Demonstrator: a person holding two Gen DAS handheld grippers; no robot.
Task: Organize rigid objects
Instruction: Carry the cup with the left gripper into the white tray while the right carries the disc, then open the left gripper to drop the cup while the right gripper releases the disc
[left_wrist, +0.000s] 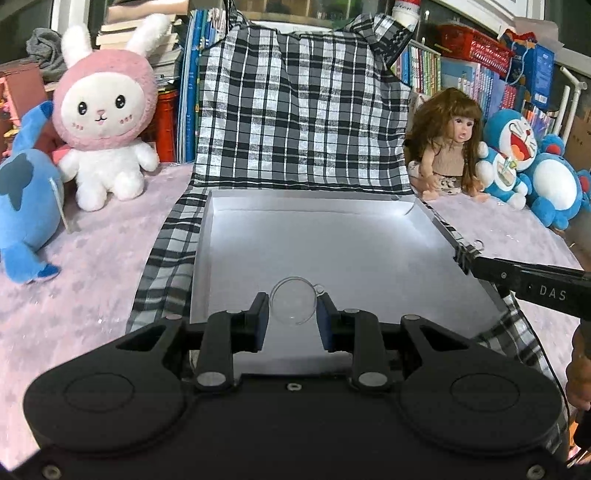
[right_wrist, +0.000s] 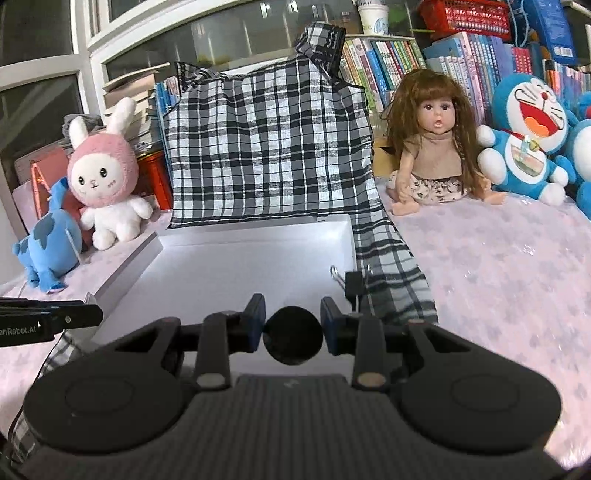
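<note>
We hold a clear ball (left_wrist: 293, 304) in the left tool (left_wrist: 291, 317), closed on it; the right tool (right_wrist: 293, 325) grips a black ball (right_wrist: 293, 334); both above the white box (left_wrist: 332, 251), for sorting.

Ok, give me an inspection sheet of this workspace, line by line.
Surface: pale pink cloth, bare at right.
Job's things: open white box with checked fabric cover; clear ball and black ball, both above the box floor.
Clutter: black binder clip on the box's right rim.
Grippers: left gripper shut on the clear ball; right gripper shut on the black ball.
Cables: nothing seen.
Surroundings: bunny plush, blue plush, doll, blue cat plush, bookshelves.
</note>
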